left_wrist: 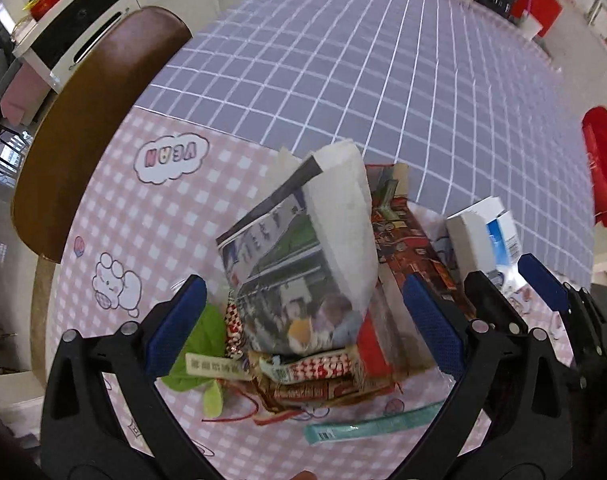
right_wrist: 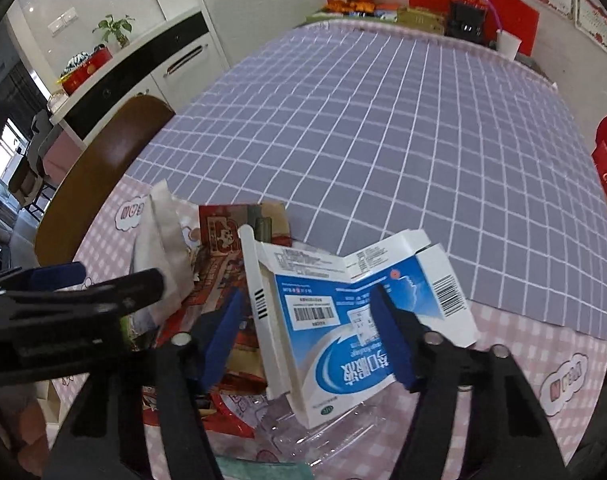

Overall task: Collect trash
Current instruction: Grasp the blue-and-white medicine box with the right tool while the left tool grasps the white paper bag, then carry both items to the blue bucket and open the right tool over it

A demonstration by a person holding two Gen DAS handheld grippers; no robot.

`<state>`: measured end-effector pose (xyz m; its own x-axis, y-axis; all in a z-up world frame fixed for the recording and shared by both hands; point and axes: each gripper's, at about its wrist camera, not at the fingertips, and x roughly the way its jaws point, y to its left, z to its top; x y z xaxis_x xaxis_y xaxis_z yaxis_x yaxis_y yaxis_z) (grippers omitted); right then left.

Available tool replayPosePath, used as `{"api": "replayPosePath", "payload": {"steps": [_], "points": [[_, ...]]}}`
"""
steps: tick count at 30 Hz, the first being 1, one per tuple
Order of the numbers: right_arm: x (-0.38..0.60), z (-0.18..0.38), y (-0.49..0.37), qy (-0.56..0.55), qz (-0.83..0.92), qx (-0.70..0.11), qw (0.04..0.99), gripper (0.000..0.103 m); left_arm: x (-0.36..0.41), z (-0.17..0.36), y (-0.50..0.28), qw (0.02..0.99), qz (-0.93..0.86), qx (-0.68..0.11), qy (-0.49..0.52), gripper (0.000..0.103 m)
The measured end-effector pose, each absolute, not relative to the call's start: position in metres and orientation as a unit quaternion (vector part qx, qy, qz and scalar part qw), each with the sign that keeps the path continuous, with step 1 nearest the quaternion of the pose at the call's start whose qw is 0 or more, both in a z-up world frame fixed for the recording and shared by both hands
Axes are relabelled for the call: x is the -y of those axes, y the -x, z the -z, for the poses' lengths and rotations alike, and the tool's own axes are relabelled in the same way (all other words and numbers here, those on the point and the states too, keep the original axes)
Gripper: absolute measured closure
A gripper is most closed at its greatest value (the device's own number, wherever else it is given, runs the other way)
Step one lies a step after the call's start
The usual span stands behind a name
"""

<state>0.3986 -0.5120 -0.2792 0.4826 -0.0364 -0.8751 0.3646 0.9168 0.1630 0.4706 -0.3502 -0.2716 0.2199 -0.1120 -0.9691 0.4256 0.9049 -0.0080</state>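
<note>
Right wrist view: the right tool [right_wrist: 307, 332] points steeply down over a flattened blue and white carton [right_wrist: 343, 328], which lies on a clear plastic tray [right_wrist: 323, 440] on the tabletop [right_wrist: 383, 140]. The carton sits directly between its 2 blue pads, long axis running roughly along the tool's line, but I see no firm pinch yet, so I judge it open. The left tool [left_wrist: 299, 320] hangs spread wide over the neighbouring heap, a paper bag [left_wrist: 339, 220] tilted up between its pads, untouched. The right tool is nearer the carton; a short drop should seat it.
</note>
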Motion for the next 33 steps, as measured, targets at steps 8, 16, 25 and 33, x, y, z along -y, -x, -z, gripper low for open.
{"api": "replayPosePath", "payload": {"steps": [8,16,25,33], "points": [[0.517,0.284,-0.402,-0.177,0.091,-0.504,0.84,0.091,0.348,0.273,-0.478,0.756,0.203,-0.616,-0.092,0.068],[0.526,0.235,-0.386,-0.158,0.105,-0.452,0.872,0.095,0.316,0.227,-0.473,0.787,0.211,-0.578,-0.043,0.081],[0.487,0.138,-0.371,-0.095,0.086,-0.361,0.924,0.099,0.237,0.158,-0.451,0.82,0.222,-0.524,0.061,0.082],[0.374,0.102,-0.369,-0.101,-0.079,-0.354,0.926,0.099,0.126,0.129,-0.405,0.841,0.192,-0.491,0.122,0.082]]}}
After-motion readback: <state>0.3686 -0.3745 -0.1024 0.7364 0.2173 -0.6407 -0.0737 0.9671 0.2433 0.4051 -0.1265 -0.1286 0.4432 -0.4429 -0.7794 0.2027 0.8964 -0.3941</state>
